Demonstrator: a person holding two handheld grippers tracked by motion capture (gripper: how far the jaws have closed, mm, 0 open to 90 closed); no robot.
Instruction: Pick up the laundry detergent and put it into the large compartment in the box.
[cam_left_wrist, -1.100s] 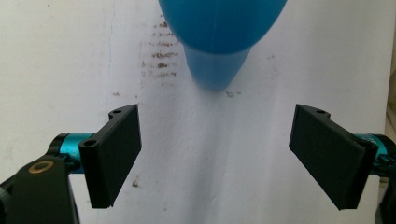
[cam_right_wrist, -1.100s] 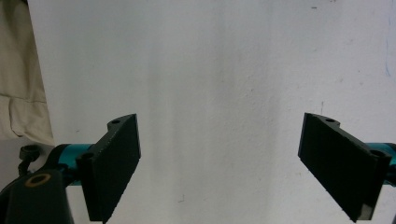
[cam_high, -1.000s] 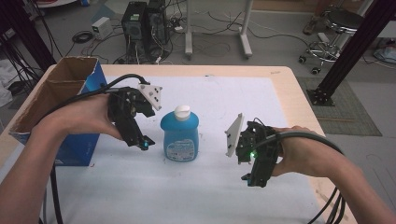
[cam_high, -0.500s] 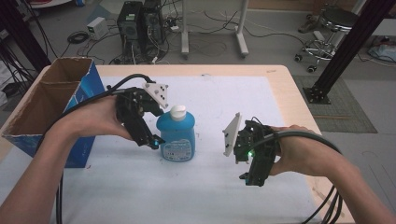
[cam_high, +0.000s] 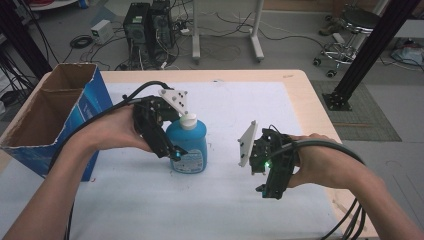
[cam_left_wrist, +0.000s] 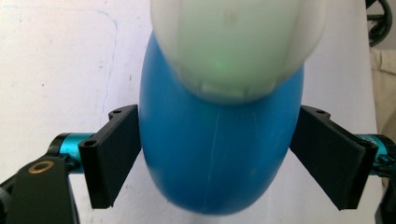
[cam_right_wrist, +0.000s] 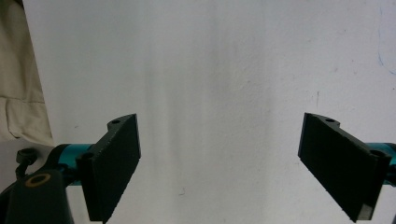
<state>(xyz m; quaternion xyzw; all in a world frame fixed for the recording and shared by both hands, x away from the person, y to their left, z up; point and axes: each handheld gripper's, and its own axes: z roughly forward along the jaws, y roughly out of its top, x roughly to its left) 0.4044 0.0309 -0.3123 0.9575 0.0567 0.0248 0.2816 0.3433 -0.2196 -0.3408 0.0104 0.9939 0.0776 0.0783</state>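
A blue soap bottle (cam_high: 190, 145) with a white cap (cam_high: 188, 120) stands upright on the white mat. My left gripper (cam_high: 176, 153) reaches it from the left. In the left gripper view the bottle (cam_left_wrist: 215, 154) fills the gap between the two spread jaws, which sit at or just off its sides without squeezing. My right gripper (cam_high: 269, 190) hovers low over bare mat to the right of the bottle. Its jaws (cam_right_wrist: 219, 163) are wide open with nothing between them.
An open blue cardboard box (cam_high: 75, 117) stands at the left edge of the table. The white mat (cam_high: 225, 210) covers most of the wooden tabletop (cam_high: 305, 95). Cables trail from both grippers toward the near edge.
My left gripper has moved right onto the bottle, so the bottle now sits between its jaws. The right gripper has stayed in place.
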